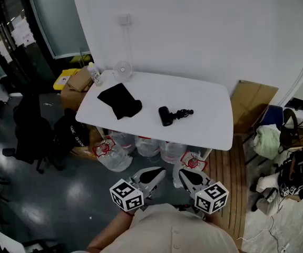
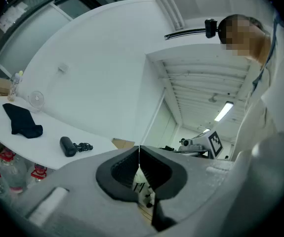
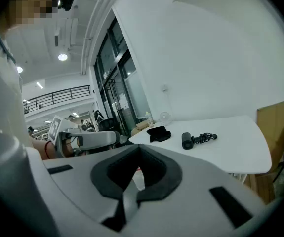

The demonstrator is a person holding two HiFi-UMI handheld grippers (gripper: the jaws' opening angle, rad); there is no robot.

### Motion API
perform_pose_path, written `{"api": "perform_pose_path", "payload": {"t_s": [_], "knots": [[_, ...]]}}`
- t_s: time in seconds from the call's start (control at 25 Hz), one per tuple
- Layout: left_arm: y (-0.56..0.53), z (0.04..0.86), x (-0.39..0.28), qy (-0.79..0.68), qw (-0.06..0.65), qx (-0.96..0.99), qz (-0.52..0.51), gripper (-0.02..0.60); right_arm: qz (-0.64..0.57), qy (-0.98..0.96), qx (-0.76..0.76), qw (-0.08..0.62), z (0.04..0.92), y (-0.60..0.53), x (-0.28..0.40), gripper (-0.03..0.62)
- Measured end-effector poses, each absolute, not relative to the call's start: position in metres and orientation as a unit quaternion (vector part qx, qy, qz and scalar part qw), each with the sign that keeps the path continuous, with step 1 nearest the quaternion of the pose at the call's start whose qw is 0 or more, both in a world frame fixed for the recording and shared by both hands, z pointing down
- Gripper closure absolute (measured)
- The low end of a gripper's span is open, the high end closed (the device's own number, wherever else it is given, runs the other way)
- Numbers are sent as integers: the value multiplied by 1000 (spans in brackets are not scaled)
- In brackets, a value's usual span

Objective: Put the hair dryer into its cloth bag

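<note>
One hair dryer [image 1: 166, 115], one cloth bag [image 1: 119, 100], two closed claws

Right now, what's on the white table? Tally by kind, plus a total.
Hair dryer: 1
Cloth bag: 1
Bottle: 1
Clear round object: 1 (too small to tell what it is)
Total: 4
</note>
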State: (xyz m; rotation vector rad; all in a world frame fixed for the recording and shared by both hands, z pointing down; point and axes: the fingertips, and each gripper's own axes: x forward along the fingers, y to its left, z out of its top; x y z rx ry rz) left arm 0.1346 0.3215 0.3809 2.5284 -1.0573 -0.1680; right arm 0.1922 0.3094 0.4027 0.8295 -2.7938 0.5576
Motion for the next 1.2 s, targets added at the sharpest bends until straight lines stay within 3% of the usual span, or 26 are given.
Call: {"api": "perform_pose_path", "payload": {"t_s": [0.64, 0.92, 1.0, 1.12, 1.2], "knots": [[300, 388, 95, -383, 206, 897, -74, 571, 177, -942, 266, 105, 406, 287, 150, 577], [279, 392, 62, -377, 202, 901, -75, 570, 185, -946, 259, 69, 402, 265, 113, 574], [271, 392, 51, -374, 201, 902, -74, 571, 179, -947, 258, 72, 402, 259, 100, 563], [260, 392, 29, -373, 201, 903, -72, 569, 178, -947, 257, 77, 403, 250, 77, 479], [255, 393, 11, -373, 203, 902, -71, 571, 178, -946, 259, 75, 404, 243, 60, 479]]}}
